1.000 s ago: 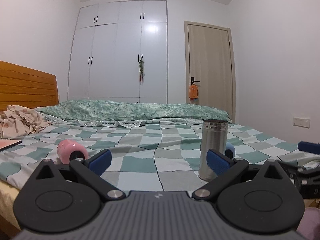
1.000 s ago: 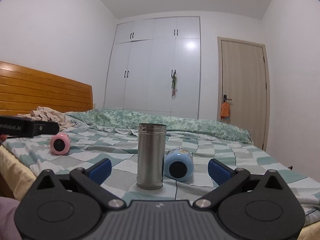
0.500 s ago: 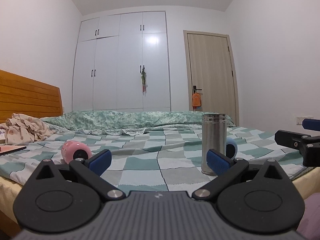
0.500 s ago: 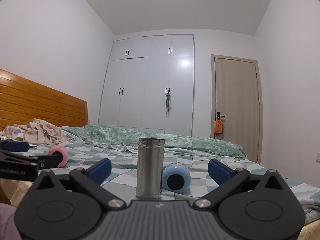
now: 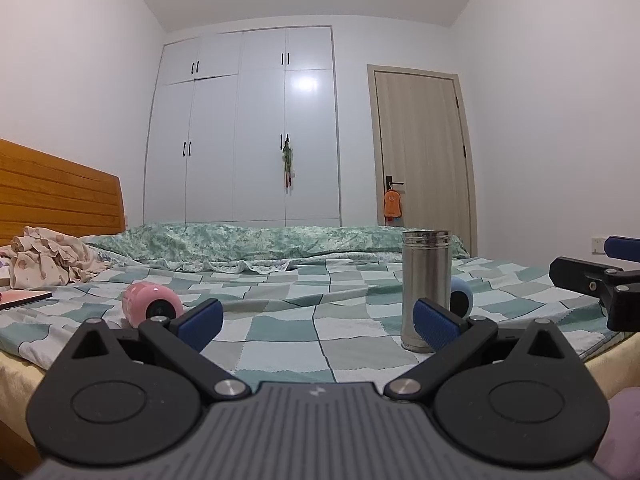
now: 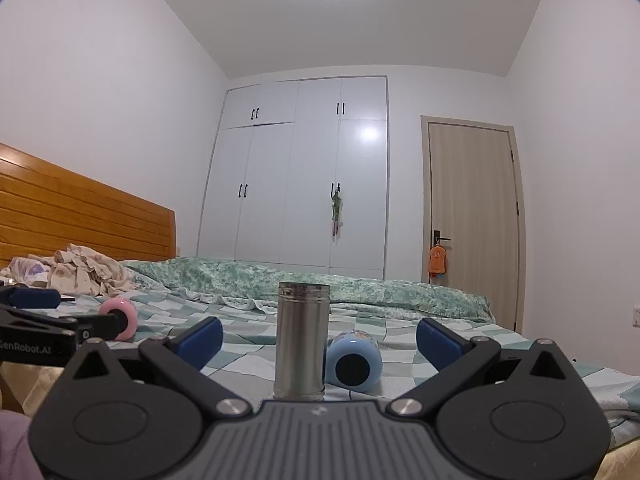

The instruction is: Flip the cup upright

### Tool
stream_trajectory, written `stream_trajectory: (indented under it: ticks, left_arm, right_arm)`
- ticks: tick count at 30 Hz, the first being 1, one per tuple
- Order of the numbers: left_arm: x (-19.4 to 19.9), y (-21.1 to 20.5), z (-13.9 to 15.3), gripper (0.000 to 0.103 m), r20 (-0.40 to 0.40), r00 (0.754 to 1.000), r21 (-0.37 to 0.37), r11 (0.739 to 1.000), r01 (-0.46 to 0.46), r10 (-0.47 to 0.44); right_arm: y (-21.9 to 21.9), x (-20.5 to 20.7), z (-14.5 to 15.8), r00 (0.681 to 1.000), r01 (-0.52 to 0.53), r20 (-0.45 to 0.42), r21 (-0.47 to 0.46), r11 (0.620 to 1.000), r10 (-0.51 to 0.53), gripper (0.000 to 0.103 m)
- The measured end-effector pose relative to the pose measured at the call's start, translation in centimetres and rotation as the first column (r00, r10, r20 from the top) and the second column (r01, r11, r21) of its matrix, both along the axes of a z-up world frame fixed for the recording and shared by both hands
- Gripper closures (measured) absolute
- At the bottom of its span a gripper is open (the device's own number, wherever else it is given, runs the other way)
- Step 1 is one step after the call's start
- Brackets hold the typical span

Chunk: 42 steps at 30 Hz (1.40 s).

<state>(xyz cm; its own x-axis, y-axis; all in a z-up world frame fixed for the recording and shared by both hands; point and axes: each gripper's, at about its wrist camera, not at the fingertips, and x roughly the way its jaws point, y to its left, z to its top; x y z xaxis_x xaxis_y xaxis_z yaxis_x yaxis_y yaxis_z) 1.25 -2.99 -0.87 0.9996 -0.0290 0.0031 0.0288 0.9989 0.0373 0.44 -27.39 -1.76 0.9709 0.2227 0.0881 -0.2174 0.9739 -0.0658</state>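
Observation:
A steel cup (image 5: 426, 288) stands upright on the checked bedspread; it also shows in the right wrist view (image 6: 303, 340). A blue cup (image 6: 354, 362) lies on its side just right of it, partly hidden behind the steel cup in the left wrist view (image 5: 462, 300). A pink cup (image 5: 150, 308) lies on its side to the left, also in the right wrist view (image 6: 120, 318). My left gripper (image 5: 318, 322) is open and empty at the bed's near edge. My right gripper (image 6: 320, 338) is open and empty, facing the steel cup from short of it.
A folded green quilt (image 5: 260, 242) lies across the far side of the bed. Crumpled clothes (image 5: 48, 258) and a wooden headboard (image 5: 56, 196) are at the left. A white wardrobe (image 5: 244, 128) and a door (image 5: 420, 152) stand behind.
Both grippers have dropped lower and tilted up, so the bed surface looks flatter and more ceiling shows. The cups have not moved. Both grippers stay open.

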Motion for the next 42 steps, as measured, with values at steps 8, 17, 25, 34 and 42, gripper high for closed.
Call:
stream_trajectory:
  ticks: [8, 17, 25, 34, 42]
  left_arm:
    - [-0.12, -0.03, 0.01, 0.0, 0.005, 1.0, 0.005, 1.0, 0.002, -0.002]
    - [-0.32, 0.12, -0.07, 0.0, 0.013, 1.0, 0.006, 1.0, 0.009, -0.009]
    - [-0.39, 0.16, -0.11, 0.0, 0.014, 1.0, 0.006, 1.0, 0.01, -0.01]
    - [-0.47, 0.22, -0.12, 0.0, 0.015, 1.0, 0.008, 1.0, 0.012, -0.012]
    - [-0.5, 0.27, -0.07, 0.0, 0.016, 1.0, 0.008, 1.0, 0.014, -0.014]
  right_arm:
    - [0.16, -0.33, -0.16, 1.0, -0.003, 0.008, -0.003, 1.0, 0.003, 0.0]
    - [0.22, -0.34, -0.18, 1.0, -0.003, 0.008, -0.004, 1.0, 0.003, 0.0]
    - [0.24, -0.34, -0.18, 1.0, -0.003, 0.008, -0.003, 1.0, 0.003, 0.0]
    - [0.27, -0.35, -0.19, 1.0, -0.003, 0.008, -0.004, 1.0, 0.003, 0.0]
    - [0.28, -0.34, -0.18, 1.0, -0.003, 0.008, -0.004, 1.0, 0.003, 0.0]
